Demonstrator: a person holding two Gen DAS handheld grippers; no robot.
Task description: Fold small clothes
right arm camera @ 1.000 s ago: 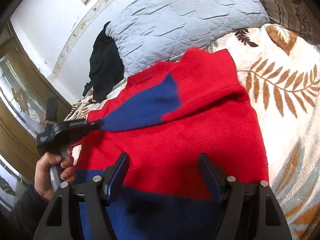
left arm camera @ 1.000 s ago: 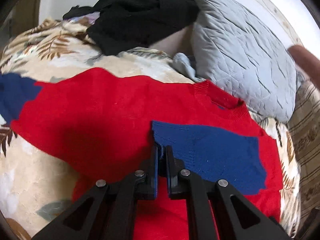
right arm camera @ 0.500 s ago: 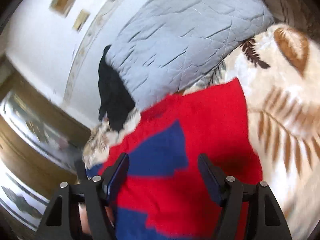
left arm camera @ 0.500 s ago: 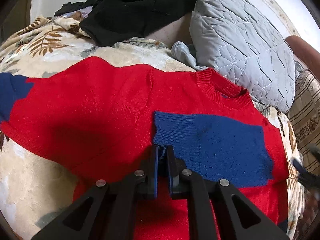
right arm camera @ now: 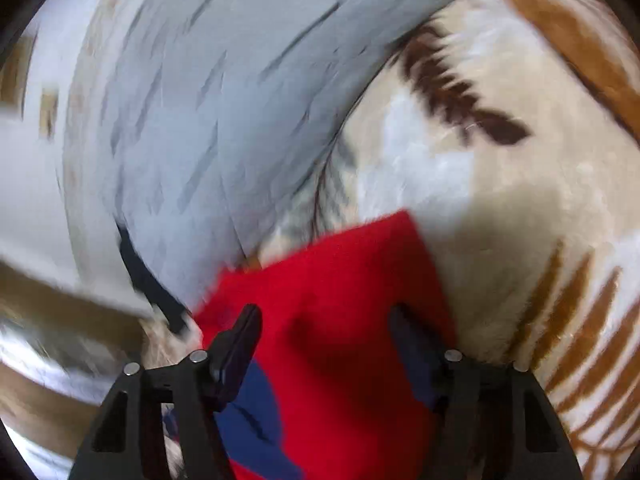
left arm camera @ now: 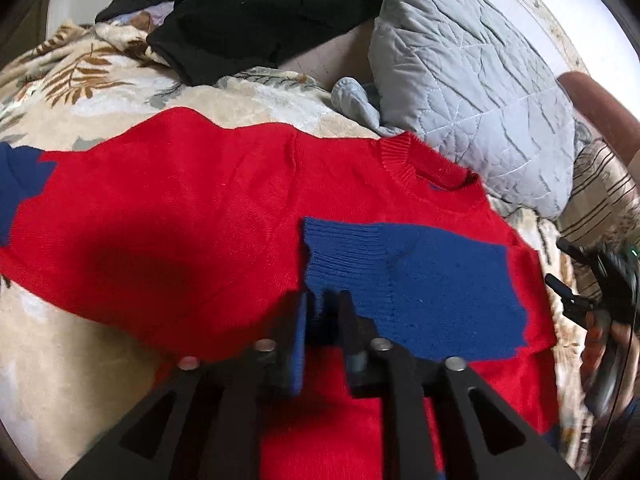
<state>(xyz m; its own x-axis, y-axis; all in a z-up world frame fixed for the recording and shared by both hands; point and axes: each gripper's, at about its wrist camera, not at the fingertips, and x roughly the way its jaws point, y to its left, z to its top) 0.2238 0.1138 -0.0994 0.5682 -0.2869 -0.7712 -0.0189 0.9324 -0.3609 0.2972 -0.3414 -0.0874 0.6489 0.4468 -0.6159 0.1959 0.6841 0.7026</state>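
Note:
A small red sweater with blue cuffs lies spread on a leaf-patterned blanket. Its right sleeve is folded across the chest, ending in a blue cuff. My left gripper has its fingers slightly apart around the edge of that blue cuff. The other blue cuff lies at the far left. In the blurred right wrist view, my right gripper is open above the sweater's folded red shoulder. It also shows at the right edge of the left wrist view.
A grey quilted pillow lies behind the collar, and it also shows in the right wrist view. A heap of black clothes sits at the back left. A striped cushion is at the right.
My left gripper's fingers have parted slightly on the blue cuff, which now lies lower on the chest. My right gripper has swung quickly toward the sweater's shoulder by the pillow.

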